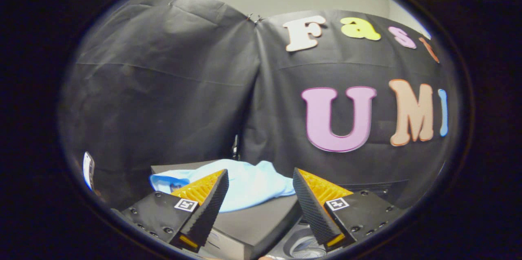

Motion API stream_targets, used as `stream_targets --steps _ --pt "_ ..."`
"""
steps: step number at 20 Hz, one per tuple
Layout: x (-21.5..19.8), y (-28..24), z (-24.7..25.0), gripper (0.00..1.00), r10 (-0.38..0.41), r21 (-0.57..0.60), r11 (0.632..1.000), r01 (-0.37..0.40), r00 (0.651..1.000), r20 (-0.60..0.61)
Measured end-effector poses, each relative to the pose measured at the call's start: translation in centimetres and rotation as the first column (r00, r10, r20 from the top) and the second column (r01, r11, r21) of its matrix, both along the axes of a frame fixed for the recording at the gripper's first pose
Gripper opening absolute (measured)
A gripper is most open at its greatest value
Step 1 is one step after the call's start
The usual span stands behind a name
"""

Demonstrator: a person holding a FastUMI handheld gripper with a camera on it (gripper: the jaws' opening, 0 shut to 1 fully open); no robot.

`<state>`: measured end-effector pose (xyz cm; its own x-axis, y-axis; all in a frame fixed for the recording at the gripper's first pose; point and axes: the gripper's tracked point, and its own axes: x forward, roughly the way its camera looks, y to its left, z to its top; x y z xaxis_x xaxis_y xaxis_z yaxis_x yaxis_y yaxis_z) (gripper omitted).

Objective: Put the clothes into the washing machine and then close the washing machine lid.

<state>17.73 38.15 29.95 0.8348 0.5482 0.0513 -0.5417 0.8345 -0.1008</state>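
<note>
Open tongs [260,176]; blue cloth [248,184] on dark box [253,221].

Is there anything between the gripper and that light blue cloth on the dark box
Nothing visible stands in the way. The gripper is open, jaws spread and empty, and the light blue cloth lies just beyond them on the flat top of the dark box, with open space between.

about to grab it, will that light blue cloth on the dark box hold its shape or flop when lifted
The cloth lies rumpled and draped flat, so it will likely flop and hang. It looks thin, probably light. The open gripper sits short of it, fingers apart; a pinch on a fold should hold.
</note>
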Motion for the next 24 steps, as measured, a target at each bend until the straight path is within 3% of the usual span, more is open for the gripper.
stream_targets --steps 5,10,16,20,22,24 --pt "2.9 6.0 -3.1 0.98 0.048 -0.101 0.993 -0.067 0.983 -0.179" --pt "5.2 8.4 -8.8 0.98 0.003 -0.187 0.978 -0.088 0.91 -0.415" --pt "5.4 9.1 -11.9 0.97 -0.025 -0.23 0.967 -0.112 0.853 -0.521" --pt "5.0 9.5 -11.7 0.95 -0.008 -0.223 0.967 -0.122 0.861 -0.508" --pt "4.0 11.1 -11.9 0.64 0.034 -0.204 0.966 -0.156 0.866 -0.499" --pt "3.7 11.5 -12.1 0.34 0.006 -0.214 0.968 -0.129 0.869 -0.495"
